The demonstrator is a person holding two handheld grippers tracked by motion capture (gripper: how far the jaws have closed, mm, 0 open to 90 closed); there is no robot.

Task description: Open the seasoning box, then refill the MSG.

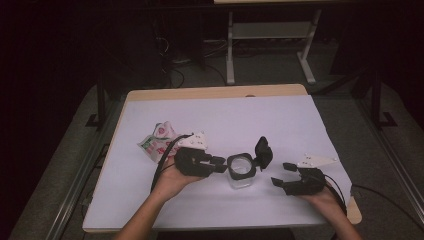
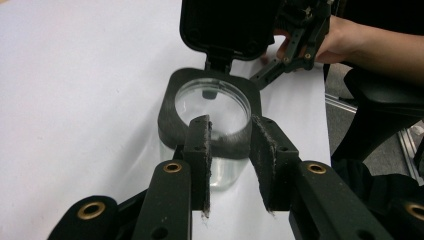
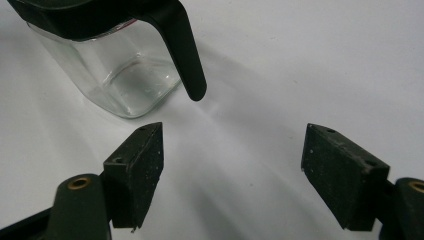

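A clear square glass jar [image 1: 241, 172] with a black rim stands on the white sheet near the table's front. Its hinged black lid [image 1: 263, 151] is swung up and open. My left gripper [image 1: 223, 164] lies level at the jar's left side. In the left gripper view its jaws [image 2: 232, 127] reach the near edge of the rim [image 2: 215, 107] with a gap between the pads and nothing pinched in it. My right gripper [image 1: 281, 173] rests to the right of the jar, open. In the right gripper view its pads [image 3: 232, 150] stand wide apart over bare sheet, short of the jar [image 3: 120, 75].
A crumpled white packet [image 1: 157, 140] with red and green print lies left of the jar, behind my left hand. The white sheet [image 1: 225, 117] covers most of the wooden table [image 1: 215, 92]. Dark floor and a table frame lie beyond the far edge.
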